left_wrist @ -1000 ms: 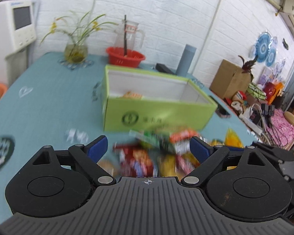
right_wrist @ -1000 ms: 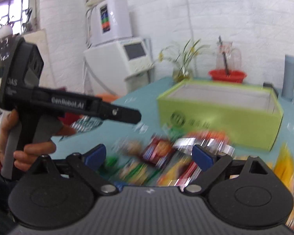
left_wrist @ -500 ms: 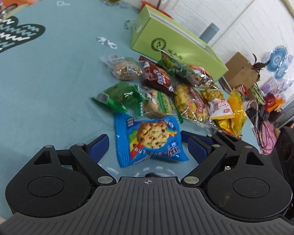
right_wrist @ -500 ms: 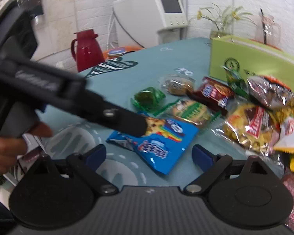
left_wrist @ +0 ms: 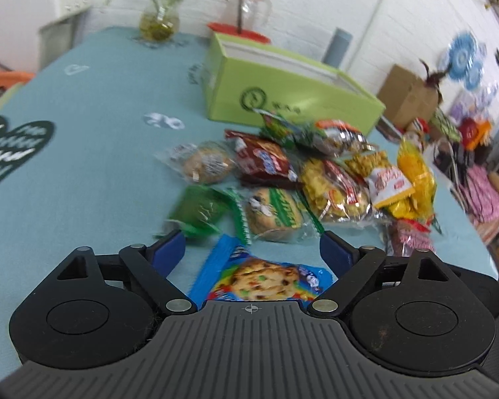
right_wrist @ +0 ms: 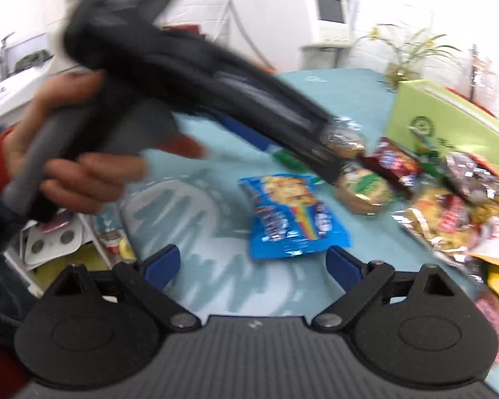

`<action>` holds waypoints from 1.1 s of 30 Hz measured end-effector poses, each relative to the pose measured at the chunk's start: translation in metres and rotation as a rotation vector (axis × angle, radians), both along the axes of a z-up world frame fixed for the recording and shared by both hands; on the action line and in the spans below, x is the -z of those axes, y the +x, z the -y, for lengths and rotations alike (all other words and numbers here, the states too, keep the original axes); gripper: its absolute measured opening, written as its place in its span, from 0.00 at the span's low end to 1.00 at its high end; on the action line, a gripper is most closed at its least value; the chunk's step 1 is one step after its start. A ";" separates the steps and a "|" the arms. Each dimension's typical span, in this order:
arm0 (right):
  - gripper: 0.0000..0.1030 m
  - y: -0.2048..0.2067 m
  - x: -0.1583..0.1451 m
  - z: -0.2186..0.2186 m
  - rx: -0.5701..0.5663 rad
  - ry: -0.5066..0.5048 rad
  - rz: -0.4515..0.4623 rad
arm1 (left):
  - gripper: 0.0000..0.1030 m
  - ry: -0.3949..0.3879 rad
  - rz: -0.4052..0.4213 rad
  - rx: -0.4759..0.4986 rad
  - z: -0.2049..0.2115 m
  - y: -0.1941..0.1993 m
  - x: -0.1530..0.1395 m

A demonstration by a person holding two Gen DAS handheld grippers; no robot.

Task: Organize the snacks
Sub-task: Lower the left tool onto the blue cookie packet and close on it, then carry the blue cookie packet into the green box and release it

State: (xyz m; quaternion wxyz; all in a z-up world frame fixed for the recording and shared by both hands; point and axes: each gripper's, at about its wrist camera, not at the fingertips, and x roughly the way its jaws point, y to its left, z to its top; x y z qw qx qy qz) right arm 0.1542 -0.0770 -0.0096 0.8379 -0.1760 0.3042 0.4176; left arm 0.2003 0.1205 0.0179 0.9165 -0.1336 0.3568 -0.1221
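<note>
snacks heaped before the green box, both jaws released

on the teal counter (left_wrist: 93,139) the snacks lay loose in a heap just in front of the open green box (left_wrist: 282,93) — likely the place meant for them. going left to right: a round cake packet (left_wrist: 206,164), a green packet (left_wrist: 199,211), a dark red packet (left_wrist: 262,163), then yellow bags (left_wrist: 412,179) at the far side. nearest the edge lay the blue cookie packet (left_wrist: 266,279), flat, apart from the heap — the easiest pick. the left gripper (left_wrist: 252,246) stood released, the packet's near end low between its jaws, no pad pressing it. the right gripper (right_wrist: 252,262) was also released, empty, the packet (right_wrist: 292,216) just ahead of it.
</note>
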 end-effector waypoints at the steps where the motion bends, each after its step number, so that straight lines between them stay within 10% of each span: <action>1: 0.90 0.002 -0.002 0.002 0.008 0.011 0.005 | 0.76 -0.019 -0.001 -0.029 -0.007 -0.006 -0.001; 9: 0.90 0.032 -0.001 -0.022 -0.009 -0.018 0.039 | 0.72 -0.211 -0.089 -0.051 -0.022 -0.019 0.013; 25: 0.87 0.035 0.010 -0.019 0.006 0.016 -0.033 | 0.69 -0.209 -0.132 -0.029 -0.014 -0.030 0.018; 29: 0.63 0.036 0.008 -0.016 0.008 0.044 -0.036 | 0.19 -0.142 -0.122 0.020 0.005 -0.029 0.020; 33: 0.62 0.036 0.002 -0.008 0.050 0.062 -0.038 | 0.08 -0.153 -0.122 0.047 0.010 -0.024 0.013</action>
